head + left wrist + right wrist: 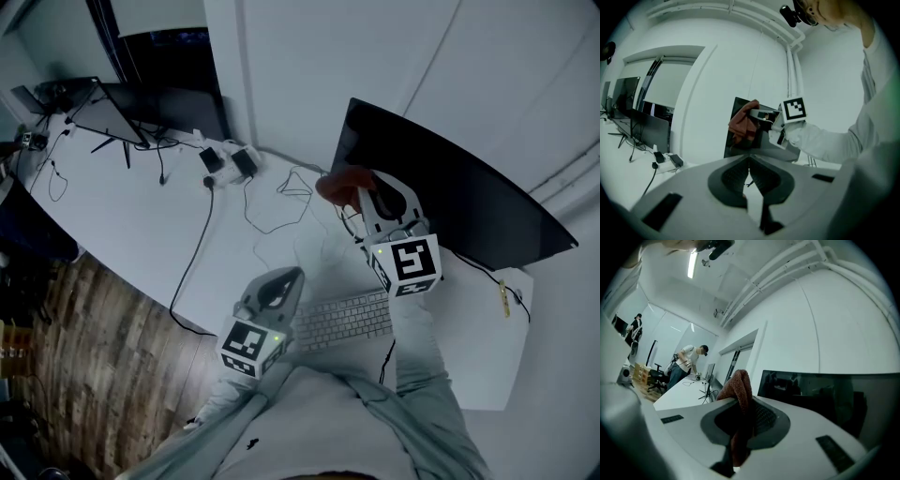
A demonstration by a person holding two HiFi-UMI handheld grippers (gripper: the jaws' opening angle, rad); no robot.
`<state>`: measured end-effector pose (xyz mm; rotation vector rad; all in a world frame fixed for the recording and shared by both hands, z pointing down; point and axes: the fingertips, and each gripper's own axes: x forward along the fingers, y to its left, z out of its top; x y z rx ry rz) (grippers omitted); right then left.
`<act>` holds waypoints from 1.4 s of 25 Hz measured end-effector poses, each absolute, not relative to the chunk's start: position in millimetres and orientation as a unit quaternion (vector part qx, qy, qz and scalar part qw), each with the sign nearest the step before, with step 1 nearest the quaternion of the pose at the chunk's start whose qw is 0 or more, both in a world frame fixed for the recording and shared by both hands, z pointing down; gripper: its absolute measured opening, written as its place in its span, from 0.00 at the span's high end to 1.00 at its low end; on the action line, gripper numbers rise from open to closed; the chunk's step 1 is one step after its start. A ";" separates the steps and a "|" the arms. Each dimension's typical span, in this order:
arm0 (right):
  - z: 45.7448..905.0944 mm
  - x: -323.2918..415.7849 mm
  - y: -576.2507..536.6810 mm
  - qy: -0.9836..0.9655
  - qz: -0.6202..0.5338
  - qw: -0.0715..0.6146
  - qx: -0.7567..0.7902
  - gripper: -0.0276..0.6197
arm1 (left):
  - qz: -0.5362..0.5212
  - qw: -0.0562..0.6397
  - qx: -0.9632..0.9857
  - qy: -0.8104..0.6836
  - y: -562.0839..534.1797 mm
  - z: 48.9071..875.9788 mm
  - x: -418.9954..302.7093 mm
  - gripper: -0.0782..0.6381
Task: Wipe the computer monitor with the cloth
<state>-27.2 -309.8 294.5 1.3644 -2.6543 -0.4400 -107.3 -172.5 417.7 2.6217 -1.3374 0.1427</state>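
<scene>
A dark monitor [450, 187] stands on the white desk [122, 216] at the right, screen off. My right gripper [361, 192] is shut on a reddish-brown cloth [339, 186], held up near the monitor's left edge. The right gripper view shows the cloth [738, 394] pinched between the jaws, with the monitor [834, 399] just beyond on the right. My left gripper [289, 278] hangs low over the desk near the keyboard, jaws shut with nothing in them. From the left gripper view the cloth [743, 124] and right gripper [761, 115] sit in front of the monitor [740, 140].
A white keyboard [342, 321] lies at the desk's front edge. Cables [272, 202] and power adapters [225, 161] trail across the desk; another monitor [112, 108] stands at far left. Wooden floor [84, 347] lies below. A person [686, 364] works at a distant desk.
</scene>
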 end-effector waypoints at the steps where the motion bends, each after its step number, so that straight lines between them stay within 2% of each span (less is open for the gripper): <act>1: 288.8 -30.9 -316.5 -0.876 -0.146 0.054 0.457 0.90 | 0.046 0.095 0.886 -0.452 -173.8 417.1 -110.6 0.86; 12: 231.3 -48.8 -356.1 -0.852 -0.126 -0.051 0.505 0.90 | 0.032 0.085 0.891 -0.445 -178.5 413.8 -129.1 0.86; 18: 211.4 -45.4 -368.2 -0.828 -0.141 -0.083 0.536 0.90 | 0.026 0.082 0.894 -0.439 -178.6 414.0 -130.4 0.86; 35: 229.0 -41.4 -387.2 -0.794 -0.200 -0.029 0.574 0.90 | 0.023 0.098 0.889 -0.448 -185.5 422.4 -137.9 0.86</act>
